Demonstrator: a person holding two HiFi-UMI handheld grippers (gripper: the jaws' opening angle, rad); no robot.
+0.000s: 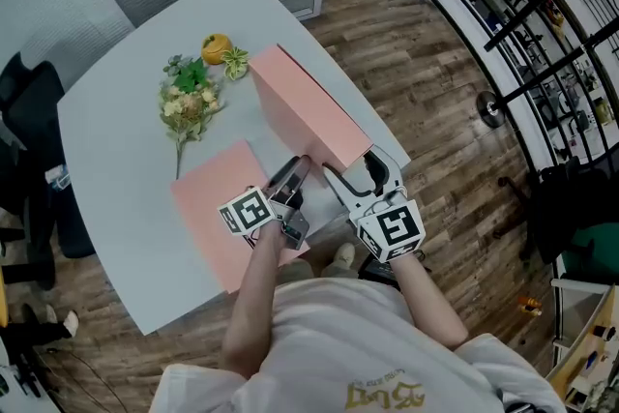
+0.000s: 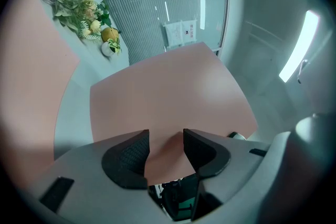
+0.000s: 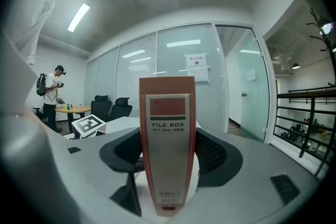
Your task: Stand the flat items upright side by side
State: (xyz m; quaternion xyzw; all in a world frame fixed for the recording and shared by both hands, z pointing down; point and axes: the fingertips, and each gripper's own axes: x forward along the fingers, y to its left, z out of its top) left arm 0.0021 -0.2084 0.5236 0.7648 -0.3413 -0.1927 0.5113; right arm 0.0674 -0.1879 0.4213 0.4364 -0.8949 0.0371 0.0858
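Observation:
One pink file box (image 1: 305,111) stands on its long edge on the grey table (image 1: 116,160). My right gripper (image 1: 353,167) is shut across its near end, and in the right gripper view the labelled spine (image 3: 167,149) fills the gap between the pads. My left gripper (image 1: 295,171) is just left of it, low at the same end. Seen from the left gripper, the pink panel (image 2: 168,92) runs down between the jaws and both pads (image 2: 137,150) touch it. A second pink file box (image 1: 218,198) lies flat to the left, also visible from the left gripper (image 2: 26,86).
A bunch of artificial flowers (image 1: 189,102) and an orange fruit (image 1: 216,45) lie at the far side of the table. The table's near edge is right under my grippers. Office chairs (image 1: 29,131) stand to the left. A person (image 3: 52,92) stands at a far table.

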